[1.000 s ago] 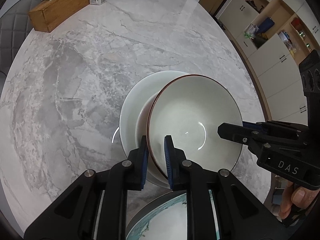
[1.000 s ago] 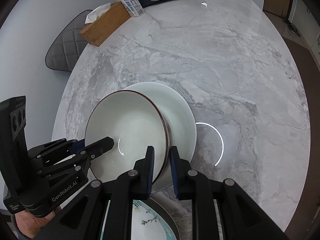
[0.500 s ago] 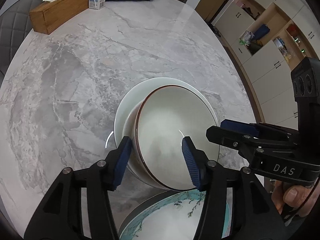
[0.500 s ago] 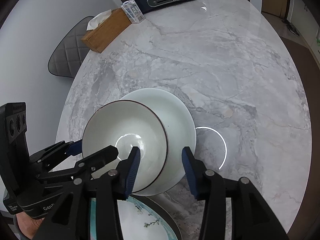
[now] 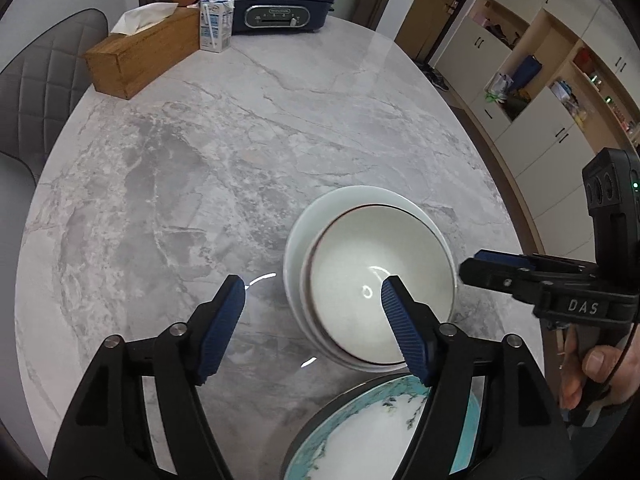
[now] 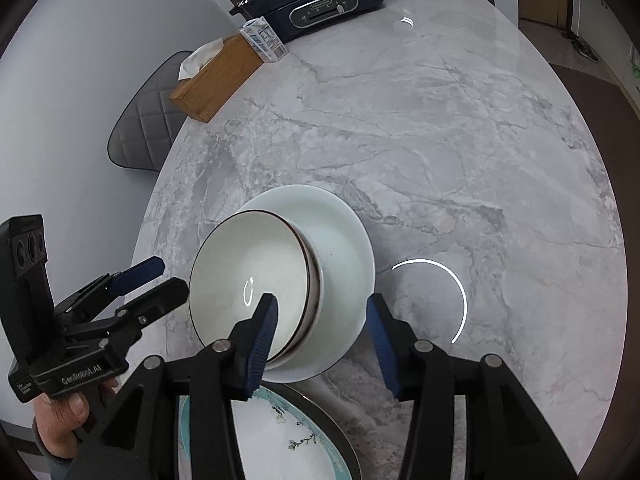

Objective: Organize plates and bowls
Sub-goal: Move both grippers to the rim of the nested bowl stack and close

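Observation:
A white bowl with a dark brown rim (image 5: 360, 280) (image 6: 244, 276) sits stacked in another bowl on a white plate (image 5: 298, 240) (image 6: 344, 240) on the marble table. My left gripper (image 5: 312, 316) is open and empty, raised above the stack's near left side; it also shows in the right wrist view (image 6: 152, 280). My right gripper (image 6: 320, 332) is open and empty above the stack's near right side; it also shows in the left wrist view (image 5: 480, 268). A teal floral plate (image 5: 380, 432) (image 6: 280, 440) lies at the near table edge under the fingers.
At the far side of the round marble table (image 5: 240, 140) stand a wooden tissue box (image 5: 140, 56), a small milk carton (image 5: 216, 24) and a dark blue cooking appliance (image 5: 276, 0). A grey chair (image 5: 36, 80) is at the left. Cabinets (image 5: 540, 80) stand right.
Both grippers opened and let go of the brown-rimmed bowl, which settled level on the stack. Both grippers then pulled back and up, away from it.

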{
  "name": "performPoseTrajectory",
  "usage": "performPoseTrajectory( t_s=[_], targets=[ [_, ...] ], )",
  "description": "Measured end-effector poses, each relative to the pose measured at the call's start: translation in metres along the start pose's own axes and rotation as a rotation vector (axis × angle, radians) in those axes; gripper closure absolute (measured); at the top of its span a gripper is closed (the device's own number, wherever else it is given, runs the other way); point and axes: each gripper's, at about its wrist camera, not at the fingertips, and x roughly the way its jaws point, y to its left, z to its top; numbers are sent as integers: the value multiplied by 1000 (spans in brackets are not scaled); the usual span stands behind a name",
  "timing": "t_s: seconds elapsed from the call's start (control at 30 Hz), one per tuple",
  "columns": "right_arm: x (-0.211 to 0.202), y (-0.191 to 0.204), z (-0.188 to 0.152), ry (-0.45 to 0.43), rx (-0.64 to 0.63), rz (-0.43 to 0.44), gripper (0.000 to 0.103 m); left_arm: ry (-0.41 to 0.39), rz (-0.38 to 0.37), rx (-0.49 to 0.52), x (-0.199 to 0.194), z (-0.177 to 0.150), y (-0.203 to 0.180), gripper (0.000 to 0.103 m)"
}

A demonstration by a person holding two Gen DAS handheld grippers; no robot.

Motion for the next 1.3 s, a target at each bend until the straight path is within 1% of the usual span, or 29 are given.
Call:
performPoseTrajectory(
  t_s=[0.03, 0.1, 0.2, 0.23, 0.3, 0.33, 0.37, 0.5, 0.6, 0.7, 0.83, 0.93, 1.03, 1.17, 1.3],
  targets=[
    [-1, -4, 0, -2, 9, 14, 45, -3, 3, -7, -2, -1, 9, 33],
    [-2, -12, 0, -8, 33, 41, 37, 15, -13, -40, 1, -5, 29, 31],
    [1, -20, -1, -6, 54, 51, 24, 44, -37, -105, 7, -16, 56, 31],
    [3, -22, -1, -1, 58, 47, 22, 48, -34, -113, 10, -20, 62, 31],
    [7, -24, -2, 4, 58, 37, 22, 63, -35, -126, 16, -25, 71, 31],
    [10, -25, -2, 6, 62, 33, 22, 68, -54, -139, 19, -27, 74, 31],
    [11, -26, -2, 8, 67, 37, 22, 77, -93, -153, 22, -29, 76, 31],
    [17, -30, -1, 12, 82, 42, 22, 77, -164, -163, 29, -29, 70, 31],
    [21, -34, 0, 23, 104, 44, 22, 93, -136, -146, 35, -27, 65, 31],
    [20, -40, 0, 13, 126, 50, 22, 87, -160, -179, 38, -26, 71, 31],
    [22, -43, 1, 15, 124, 47, 21, 106, -147, -196, 45, -28, 78, 31],
    [22, -43, 0, 9, 120, 48, 21, 117, -152, -216, 50, -30, 82, 31],
    [22, -45, 0, 11, 131, 57, 21, 113, -155, -227, 50, -29, 83, 31],
    [16, -50, 0, -15, 146, 75, 21, 100, -195, -252, 47, -26, 87, 31],
    [17, -51, 0, -4, 140, 62, 21, 118, -192, -227, 52, -24, 80, 31]
  ],
)
